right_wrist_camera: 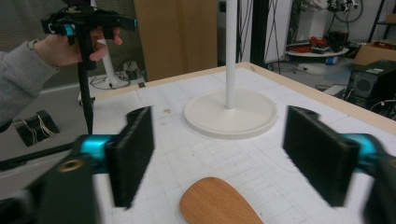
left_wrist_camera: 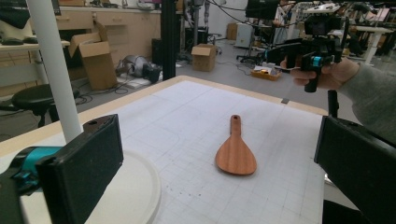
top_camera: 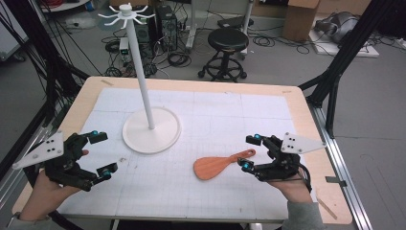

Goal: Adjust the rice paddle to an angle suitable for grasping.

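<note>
A wooden spatula (top_camera: 216, 165) lies flat on the white gridded mat (top_camera: 206, 191) toward the table's 4 o'clock side in the high view, its broad blade pointing to about 8 o'clock and its holed handle to about 2 o'clock. The right gripper (top_camera: 250, 152) hovers at the spatula's 3 o'clock, jaws spread and released, straddling the handle end without visibly pressing on it; in the right gripper view the blade (right_wrist_camera: 219, 205) shows low between the two black jaws, apart from both. The left gripper (top_camera: 101, 153) sits at the mat's 9 o'clock edge, well apart from the spatula, its jaws also wide and holding nothing. At the left gripper's 1 o'clock stands a white rack (top_camera: 139, 72), its round base (top_camera: 165, 136) on the mat at the spatula's 10 o'clock, the pole upright with hooked arms at the top. In the left gripper view the spatula (left_wrist_camera: 236, 154) lies beyond the open jaws, handle pointing away.
</note>
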The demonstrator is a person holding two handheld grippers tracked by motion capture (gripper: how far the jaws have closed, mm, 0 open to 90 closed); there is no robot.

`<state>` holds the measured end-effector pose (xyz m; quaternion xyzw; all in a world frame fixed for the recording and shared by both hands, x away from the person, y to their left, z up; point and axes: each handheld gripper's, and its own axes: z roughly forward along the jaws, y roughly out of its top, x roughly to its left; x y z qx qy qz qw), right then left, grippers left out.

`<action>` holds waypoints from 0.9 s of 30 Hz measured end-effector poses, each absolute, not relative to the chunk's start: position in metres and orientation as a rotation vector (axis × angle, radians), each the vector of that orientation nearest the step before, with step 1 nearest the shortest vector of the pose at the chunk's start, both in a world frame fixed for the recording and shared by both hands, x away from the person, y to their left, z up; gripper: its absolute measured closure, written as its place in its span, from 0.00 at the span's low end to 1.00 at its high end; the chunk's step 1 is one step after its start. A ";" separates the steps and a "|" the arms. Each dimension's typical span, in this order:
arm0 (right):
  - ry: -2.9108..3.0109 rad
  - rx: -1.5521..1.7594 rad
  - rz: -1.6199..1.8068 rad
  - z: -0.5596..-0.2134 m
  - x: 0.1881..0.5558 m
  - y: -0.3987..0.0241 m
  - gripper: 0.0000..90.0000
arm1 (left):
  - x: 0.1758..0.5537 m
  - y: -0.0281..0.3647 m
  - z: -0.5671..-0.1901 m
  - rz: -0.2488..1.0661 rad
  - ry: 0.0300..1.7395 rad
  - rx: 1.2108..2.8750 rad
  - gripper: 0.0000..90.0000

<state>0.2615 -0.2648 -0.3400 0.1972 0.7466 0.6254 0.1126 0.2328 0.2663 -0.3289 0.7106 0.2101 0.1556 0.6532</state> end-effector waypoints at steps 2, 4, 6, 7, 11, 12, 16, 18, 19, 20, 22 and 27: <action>2.191 0.578 1.835 -0.340 0.261 -0.265 0.35 | 0.233 0.266 -0.329 0.351 0.478 1.617 0.02; 2.185 0.621 1.812 -0.341 0.262 -0.263 0.48 | 0.234 0.266 -0.330 0.331 0.481 1.622 0.02; 2.190 0.625 1.806 -0.342 0.262 -0.263 0.50 | 0.234 0.266 -0.330 0.326 0.480 1.621 0.02; 2.200 0.630 1.798 -0.343 0.263 -0.261 0.57 | 0.233 0.266 -0.329 0.326 0.477 1.620 0.02; 2.205 0.622 1.788 -0.345 0.263 -0.259 0.68 | 0.231 0.268 -0.325 0.334 0.469 1.609 0.02; 2.206 0.617 1.776 -0.346 0.263 -0.259 0.76 | 0.231 0.269 -0.324 0.337 0.470 1.610 0.02; 2.202 0.629 1.742 -0.348 0.263 -0.258 0.89 | 0.231 0.272 -0.325 0.338 0.477 1.608 0.02; 2.191 0.639 1.719 -0.350 0.263 -0.259 0.98 | 0.232 0.271 -0.326 0.335 0.482 1.610 0.02; 2.191 0.639 1.719 -0.350 0.263 -0.259 0.98 | 0.232 0.271 -0.326 0.335 0.482 1.610 0.02; 2.188 0.646 1.722 -0.351 0.264 -0.259 0.98 | 0.232 0.271 -0.327 0.334 0.480 1.612 0.02; 2.186 0.658 1.719 -0.354 0.266 -0.259 0.99 | 0.232 0.269 -0.327 0.332 0.478 1.618 0.02; 2.197 0.666 1.720 -0.357 0.267 -0.256 0.99 | 0.232 0.268 -0.327 0.332 0.478 1.618 0.02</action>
